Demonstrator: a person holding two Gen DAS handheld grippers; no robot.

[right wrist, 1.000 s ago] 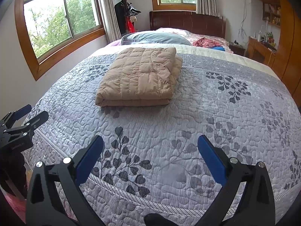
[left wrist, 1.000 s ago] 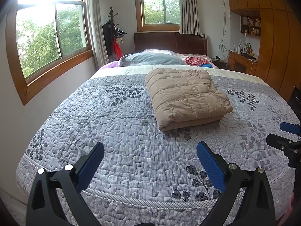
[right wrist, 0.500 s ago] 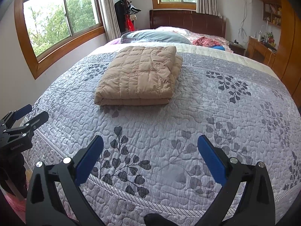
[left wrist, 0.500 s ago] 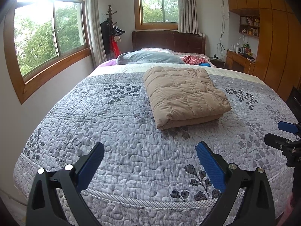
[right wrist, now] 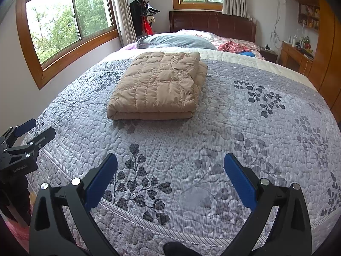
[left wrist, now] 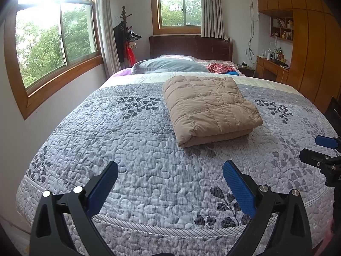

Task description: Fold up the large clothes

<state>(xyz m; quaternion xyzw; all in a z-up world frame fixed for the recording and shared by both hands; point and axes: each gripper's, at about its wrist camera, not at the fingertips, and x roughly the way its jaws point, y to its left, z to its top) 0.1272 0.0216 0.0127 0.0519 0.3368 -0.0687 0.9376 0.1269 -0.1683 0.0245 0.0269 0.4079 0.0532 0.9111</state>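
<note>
A tan quilted down garment (left wrist: 210,108) lies folded into a thick rectangle on the grey leaf-patterned bedspread (left wrist: 132,149), in the middle of the bed. It also shows in the right wrist view (right wrist: 159,85). My left gripper (left wrist: 170,181) is open and empty over the bed's near edge, well short of the garment. My right gripper (right wrist: 170,177) is open and empty, also near the foot edge. The right gripper shows at the right edge of the left view (left wrist: 321,151), and the left gripper at the left edge of the right view (right wrist: 27,136).
Pillows (left wrist: 168,66) and a red cloth (left wrist: 219,67) lie at the head by the dark headboard (left wrist: 189,47). A wall with windows (left wrist: 55,42) and a coat stand (left wrist: 126,38) are left. A wooden desk (left wrist: 270,68) and wardrobe (left wrist: 313,49) are right.
Both grippers have drawn back slightly from the bed and stayed open. The folded garment has not moved.
</note>
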